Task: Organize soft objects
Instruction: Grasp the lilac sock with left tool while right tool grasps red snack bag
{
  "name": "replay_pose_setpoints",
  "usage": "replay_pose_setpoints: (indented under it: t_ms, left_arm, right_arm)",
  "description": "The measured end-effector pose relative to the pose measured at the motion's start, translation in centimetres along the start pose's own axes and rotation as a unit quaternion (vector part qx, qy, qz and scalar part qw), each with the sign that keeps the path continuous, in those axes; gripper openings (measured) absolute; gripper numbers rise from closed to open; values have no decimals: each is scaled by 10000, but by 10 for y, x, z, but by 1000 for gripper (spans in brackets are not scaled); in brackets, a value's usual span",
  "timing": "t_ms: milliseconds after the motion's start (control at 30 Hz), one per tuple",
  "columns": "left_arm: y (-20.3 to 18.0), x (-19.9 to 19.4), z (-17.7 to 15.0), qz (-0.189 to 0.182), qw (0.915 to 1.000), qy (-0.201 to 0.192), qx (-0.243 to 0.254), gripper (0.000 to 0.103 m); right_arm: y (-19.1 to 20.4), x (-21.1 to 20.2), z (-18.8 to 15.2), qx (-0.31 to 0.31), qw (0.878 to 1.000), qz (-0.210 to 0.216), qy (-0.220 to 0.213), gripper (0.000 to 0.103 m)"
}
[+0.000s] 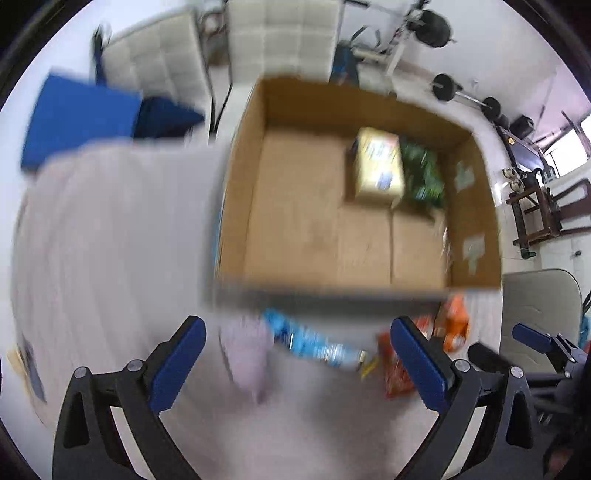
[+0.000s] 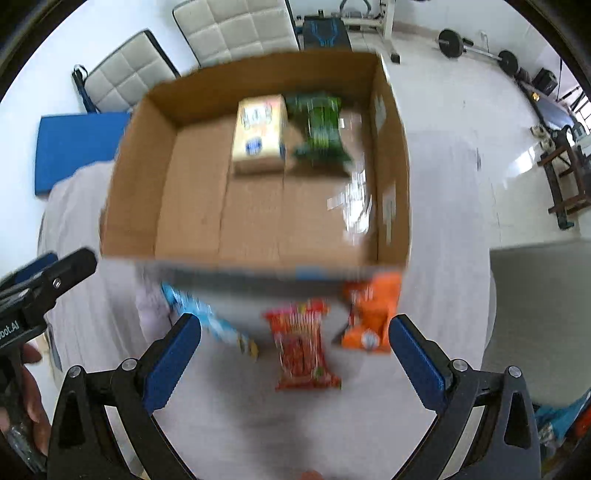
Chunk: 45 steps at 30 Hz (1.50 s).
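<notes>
An open cardboard box (image 1: 295, 221) (image 2: 199, 206) sits on a table with a pale cloth. Inside lie a yellow packet (image 1: 378, 166) (image 2: 260, 134) and a green packet (image 1: 424, 177) (image 2: 319, 127). In front of the box lie a blue packet (image 1: 310, 341) (image 2: 207, 317), a red packet (image 2: 303, 347) (image 1: 393, 373), an orange packet (image 2: 369, 314) (image 1: 454, 325) and a pale lilac soft item (image 1: 247, 354). My left gripper (image 1: 299, 365) is open and empty above the blue packet. My right gripper (image 2: 295, 362) is open and empty above the red packet. Both views are motion-blurred.
Padded white chairs (image 2: 236, 29) stand behind the table. A blue mat (image 2: 74, 147) lies on the floor at left. Barbell weights (image 2: 476, 50) and dark wooden furniture (image 2: 565, 177) are at the far right. A grey chair seat (image 1: 539, 317) is at the table's right.
</notes>
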<state>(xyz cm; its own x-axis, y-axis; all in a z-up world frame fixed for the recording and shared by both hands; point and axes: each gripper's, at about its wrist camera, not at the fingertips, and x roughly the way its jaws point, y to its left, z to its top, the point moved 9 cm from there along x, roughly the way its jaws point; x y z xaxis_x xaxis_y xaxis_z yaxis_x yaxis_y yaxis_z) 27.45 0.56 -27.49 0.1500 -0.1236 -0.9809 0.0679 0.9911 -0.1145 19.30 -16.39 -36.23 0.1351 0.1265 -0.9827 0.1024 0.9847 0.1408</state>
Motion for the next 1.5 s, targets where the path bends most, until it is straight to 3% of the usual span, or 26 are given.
replay_pose_setpoints:
  t_ms: [100,233,533,600,733,800,833,933,967,1167,1500]
  left_arm:
    - [22,27,-36,53,9989,350,-292,103]
    - [42,64,-59,289,9963,694,-421,103]
    - [57,130,-68,496,9914,1177,-287,102]
    - [57,138,-66,464,9910,1220,-302,94]
    - [52,151,-64,401,9901,1320,-274,74]
    - [50,156,-63,404,9893,1378,-262,58]
    - [50,156,-63,427,9896,1349,-244,58]
    - [43,154,-64,445,9908,1268,-126,41]
    - [40,153,-66,452,9908,1270,-105,38]
    - [22,143,-102,558,9909,1226,66,37]
    - [-25,131,-156,381,9907,1281,265,36]
  right_arm:
    - [-4,27,-27,78,9996,22,276,103]
    - [-4,67,-51,123,9979,55,627,103]
    - [-6,146,-80,217,9928,-78,1173,101]
    - [-9,153,-82,257,9921,-130,1219,97]
    - [-13,160,-82,308,9910,-230,1285,85]
    - [-13,163,-83,281,9898,-306,1359,75]
    - [-13,163,-83,245,9896,-380,1362,74]
    - [-14,160,-82,157,9896,-477,1349,60]
    - [-10,160,-88,193,9845,-395,1699,58]
    - [-15,153,-108,147,9813,-448,1867,55]
    - [-11,129,-148,-17,9822,-439,1828,50]
